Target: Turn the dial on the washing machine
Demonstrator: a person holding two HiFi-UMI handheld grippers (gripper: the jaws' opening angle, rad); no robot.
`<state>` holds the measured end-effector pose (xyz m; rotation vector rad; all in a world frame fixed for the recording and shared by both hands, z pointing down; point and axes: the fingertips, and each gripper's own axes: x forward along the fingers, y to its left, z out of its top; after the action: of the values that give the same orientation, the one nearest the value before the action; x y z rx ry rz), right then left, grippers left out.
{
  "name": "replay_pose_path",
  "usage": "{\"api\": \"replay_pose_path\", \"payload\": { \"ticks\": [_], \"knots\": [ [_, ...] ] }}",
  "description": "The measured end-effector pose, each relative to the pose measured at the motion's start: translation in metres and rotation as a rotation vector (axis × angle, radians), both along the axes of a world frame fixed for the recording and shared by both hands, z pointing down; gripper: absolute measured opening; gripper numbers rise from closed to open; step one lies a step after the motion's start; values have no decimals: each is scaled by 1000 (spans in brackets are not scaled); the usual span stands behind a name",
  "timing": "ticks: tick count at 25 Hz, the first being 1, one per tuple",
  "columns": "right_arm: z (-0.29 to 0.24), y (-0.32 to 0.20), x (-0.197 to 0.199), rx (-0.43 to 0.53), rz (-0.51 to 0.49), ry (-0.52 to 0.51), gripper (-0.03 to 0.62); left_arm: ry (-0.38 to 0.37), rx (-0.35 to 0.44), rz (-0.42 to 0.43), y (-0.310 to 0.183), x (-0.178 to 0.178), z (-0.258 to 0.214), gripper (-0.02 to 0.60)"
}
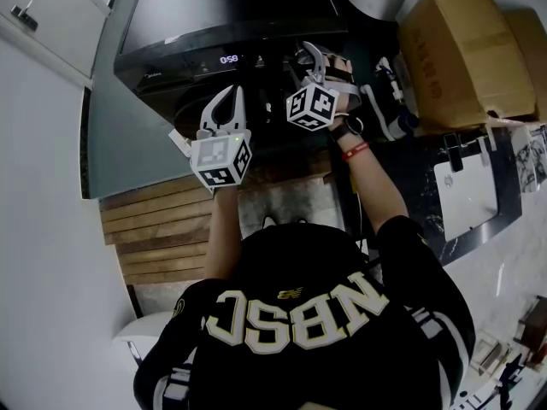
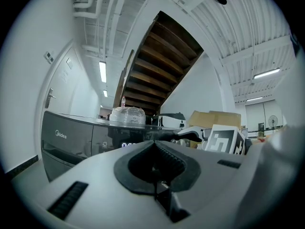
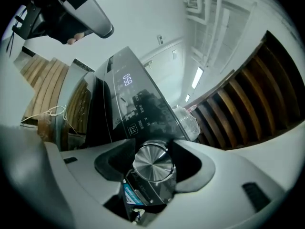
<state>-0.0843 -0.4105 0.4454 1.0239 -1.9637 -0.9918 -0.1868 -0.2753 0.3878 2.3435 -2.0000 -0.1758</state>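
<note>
**Head view:** The dark grey front-loading washing machine [image 1: 214, 15] lies ahead of the person, and its lit display [image 1: 229, 59] reads 0:58. The right gripper [image 1: 314, 62] is pressed up to the control panel just to the right of that display. The left gripper [image 1: 226, 101] hangs nearer the person and short of the panel, so the right hand is the one at work. The gripper and the hand behind it hide the dial in this view.

**Left gripper view:** The left gripper's [image 2: 154, 166] jaws are closed against each other with nothing between them. The washing machine [image 2: 71, 137] sits off to the left. The dial cannot be seen from here.

**Right gripper view:** The round brushed-silver metal dial [image 3: 152, 163] sits squarely between the right gripper's [image 3: 152, 150] jaws. The jaws are drawn in on its rim from both sides.
- The dial's flat face looks straight back at the camera, so its axis runs along the jaws' own line.
- By that reading, turning it calls for rolling the gripper about that axis rather than pushing sideways.
- No pointer mark shows on the dial's face.
- The printed settings on the panel are too small to read.
- The dial's lower edge is lost among dark parts.
</note>
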Motion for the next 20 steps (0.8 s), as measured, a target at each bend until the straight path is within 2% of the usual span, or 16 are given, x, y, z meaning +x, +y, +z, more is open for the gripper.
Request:
{"api": "replay_pose_path", "payload": {
  "ticks": [4,7,20],
  "knots": [
    [0,0,0,-3,3,-10,250,2,1,-2,0,-2,0,15],
    [-1,-1,1,-31,12,-67,250,1,2,-4,0,-3,1,15],
    [-14,-7,11,-237,85,-504,247,10,10,-15,3,-8,-1,15]
  ]
}}
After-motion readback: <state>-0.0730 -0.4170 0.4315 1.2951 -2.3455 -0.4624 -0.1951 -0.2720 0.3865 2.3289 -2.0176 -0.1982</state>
